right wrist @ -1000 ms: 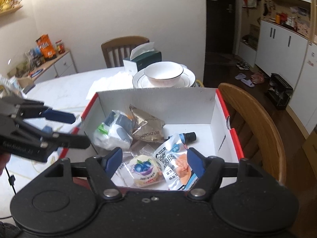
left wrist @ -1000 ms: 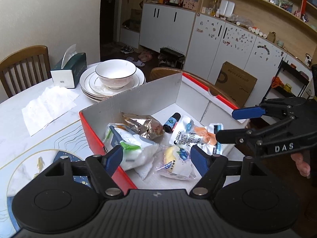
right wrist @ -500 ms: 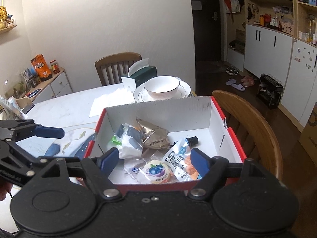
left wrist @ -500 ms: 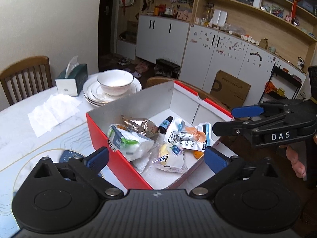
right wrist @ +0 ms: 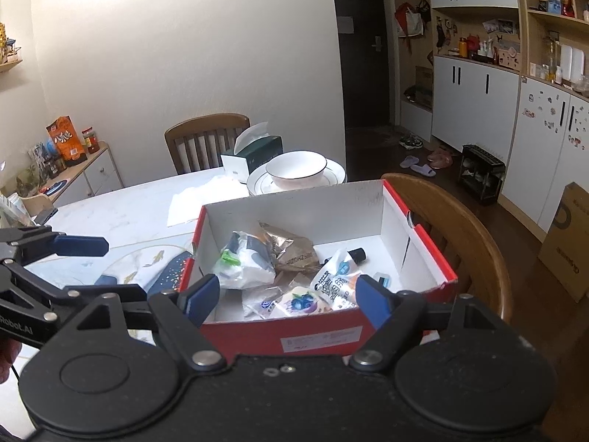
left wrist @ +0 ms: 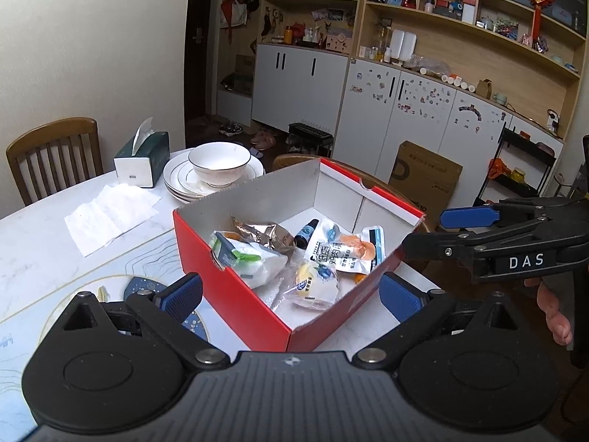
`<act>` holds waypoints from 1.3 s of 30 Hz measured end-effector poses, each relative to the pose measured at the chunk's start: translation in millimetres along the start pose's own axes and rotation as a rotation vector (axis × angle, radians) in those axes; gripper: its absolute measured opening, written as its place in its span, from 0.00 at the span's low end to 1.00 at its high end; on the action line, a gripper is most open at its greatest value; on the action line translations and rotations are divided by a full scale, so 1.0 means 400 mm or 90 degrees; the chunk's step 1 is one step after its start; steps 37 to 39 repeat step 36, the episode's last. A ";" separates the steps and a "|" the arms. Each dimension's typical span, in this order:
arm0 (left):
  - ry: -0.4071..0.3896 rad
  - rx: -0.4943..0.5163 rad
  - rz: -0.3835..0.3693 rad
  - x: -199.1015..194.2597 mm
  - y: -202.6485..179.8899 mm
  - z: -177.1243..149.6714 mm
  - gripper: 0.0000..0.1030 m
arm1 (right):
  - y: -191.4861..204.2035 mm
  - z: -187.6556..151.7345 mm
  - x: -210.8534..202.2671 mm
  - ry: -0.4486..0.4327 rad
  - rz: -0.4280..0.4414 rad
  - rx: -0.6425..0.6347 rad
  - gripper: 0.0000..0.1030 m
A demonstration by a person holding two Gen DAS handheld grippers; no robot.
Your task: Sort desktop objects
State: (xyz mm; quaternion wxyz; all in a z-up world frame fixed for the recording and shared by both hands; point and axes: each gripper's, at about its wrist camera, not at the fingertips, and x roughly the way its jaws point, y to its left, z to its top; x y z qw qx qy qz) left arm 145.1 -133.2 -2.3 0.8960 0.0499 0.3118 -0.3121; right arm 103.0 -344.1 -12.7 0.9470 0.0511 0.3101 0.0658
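A red cardboard box (left wrist: 235, 287) (right wrist: 279, 339) with white inside stands on the table. It holds several snack packets, among them a white packet with green (left wrist: 250, 261) (right wrist: 243, 269), a crumpled foil packet (left wrist: 263, 232) (right wrist: 294, 250), a white and orange pouch (left wrist: 342, 248) (right wrist: 337, 280), a blueberry-print packet (left wrist: 316, 283) (right wrist: 300, 304) and a small dark bottle (left wrist: 307, 230) (right wrist: 357, 254). My left gripper (left wrist: 291, 294) is open and empty in front of the box's near corner. My right gripper (right wrist: 285, 300) is open and empty at the box's near side.
A stack of plates with a white bowl (left wrist: 219, 165) (right wrist: 296, 171), a green tissue box (left wrist: 143, 158) (right wrist: 254, 154) and paper napkins (left wrist: 108, 213) lie behind the box. Wooden chairs (left wrist: 55, 154) (right wrist: 464, 243) stand at the table's edges. A blue patterned mat (right wrist: 173, 272) lies left of the box.
Both grippers have pulled back and up from the box, so it looks smaller and farther away. My left gripper's jaws have opened wider. The items in the box have not moved.
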 end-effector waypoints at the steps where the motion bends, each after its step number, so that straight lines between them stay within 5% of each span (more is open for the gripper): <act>1: 0.000 0.002 0.000 -0.002 -0.001 -0.002 1.00 | 0.002 -0.002 -0.003 0.000 -0.001 0.001 0.79; 39: 0.015 -0.007 -0.011 -0.016 0.010 -0.018 1.00 | 0.041 -0.033 -0.025 0.004 -0.025 0.024 0.79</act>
